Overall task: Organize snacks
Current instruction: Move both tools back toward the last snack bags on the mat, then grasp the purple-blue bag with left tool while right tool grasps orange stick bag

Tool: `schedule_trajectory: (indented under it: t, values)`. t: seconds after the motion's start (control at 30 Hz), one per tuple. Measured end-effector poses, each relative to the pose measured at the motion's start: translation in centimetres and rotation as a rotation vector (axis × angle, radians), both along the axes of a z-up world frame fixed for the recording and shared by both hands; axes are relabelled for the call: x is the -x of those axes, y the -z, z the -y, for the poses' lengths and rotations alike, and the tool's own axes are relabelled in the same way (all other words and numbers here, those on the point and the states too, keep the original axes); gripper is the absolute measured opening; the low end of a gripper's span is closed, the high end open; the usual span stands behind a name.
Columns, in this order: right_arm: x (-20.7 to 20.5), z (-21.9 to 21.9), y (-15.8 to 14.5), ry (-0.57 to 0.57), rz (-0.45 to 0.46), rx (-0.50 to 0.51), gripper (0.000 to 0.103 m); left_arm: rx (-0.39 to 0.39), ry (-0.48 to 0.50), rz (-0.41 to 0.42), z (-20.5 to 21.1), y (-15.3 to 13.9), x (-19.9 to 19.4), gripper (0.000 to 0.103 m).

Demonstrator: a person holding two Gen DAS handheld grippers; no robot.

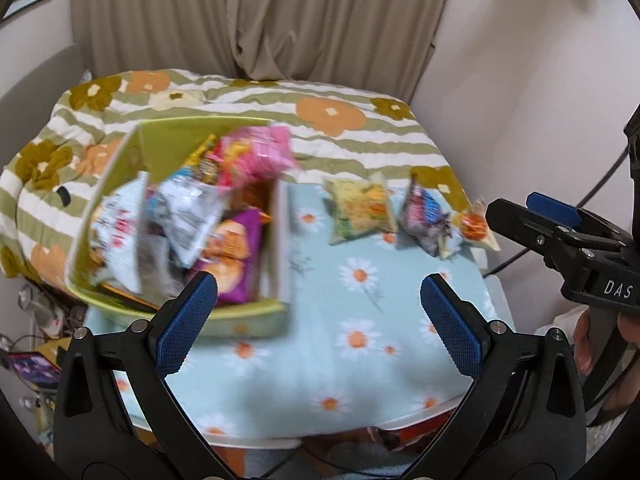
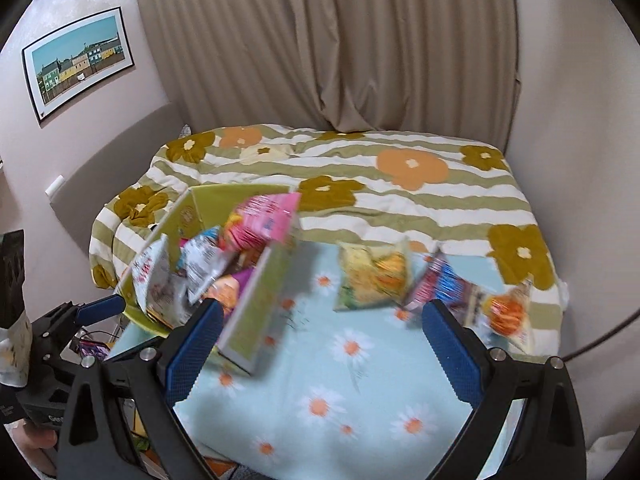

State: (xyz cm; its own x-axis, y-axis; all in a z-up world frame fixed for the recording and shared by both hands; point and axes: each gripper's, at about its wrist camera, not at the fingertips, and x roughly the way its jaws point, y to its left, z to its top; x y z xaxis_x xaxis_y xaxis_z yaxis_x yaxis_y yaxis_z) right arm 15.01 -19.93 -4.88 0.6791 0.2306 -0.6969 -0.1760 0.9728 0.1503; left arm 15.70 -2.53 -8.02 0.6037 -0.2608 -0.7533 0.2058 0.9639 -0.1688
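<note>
Small bedroom corner: beige pleated curtain [image 2: 328,48] at the far wall, framed picture of coloured houses [image 2: 78,60] on the left, bed under a green-striped quilt with orange and brown flowers [image 2: 412,168]. In front of the bed, a low table under a pale blue daisy-print cloth [image 1: 340,360].

On the table's left, an open lime-green cardboard box [image 1: 160,144], already crowded with packets, a pink one [image 1: 264,148] uppermost, a purple one [image 1: 236,256] near the front wall. Blurred in both views, so labels unreadable.

To the right of the box, three loose snacks in a row along the far edge of the cloth: a yellow-green crinkled bag [image 1: 360,208], a dark red-and-blue packet [image 1: 424,216], and a small clear pouch with orange contents [image 1: 474,226] at the far right. Each lying flat, apart from the box; long axes roughly front to back, the dark packet tilted.

Left gripper [image 1: 318,320] spread wide, holding nothing, hovering over the near cloth just right of the box. Right gripper [image 2: 320,356] likewise spread and empty, with the dark packet and orange pouch just beyond its right finger [image 2: 452,352].

Judged from this: loose snacks ahead and to the right, closer to the right gripper; box closer to the left. Likely next, a reach forward and right, jaws closing across a packet's short side.
</note>
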Motion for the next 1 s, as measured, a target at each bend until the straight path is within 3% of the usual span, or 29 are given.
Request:
schedule_trajectory:
  t: [0.3, 0.53, 0.73, 1.0]
  values:
    - [3.3, 8.9, 0.3, 0.053, 0.002, 0.012, 0.099, -0.014, 0.037, 0.024, 9.4, 0.0, 2.4, 0.101]
    - [3.4, 14.1, 0.2, 0.124, -0.007, -0.021, 0.099, -0.026, 0.101, 0.040, 14.4, -0.6, 1.0, 0.101]
    - [1.0, 17.9, 1.6, 0.213, -0.041, -0.070, 0.099, -0.023, 0.167, 0.013, 17.6, 1.5, -4.6, 0.101]
    - [-4.7, 22.2, 7.1, 0.309, -0.166, -0.217, 0.099, -0.016, 0.244, -0.072, 21.0, 7.2, -13.5, 0.101]
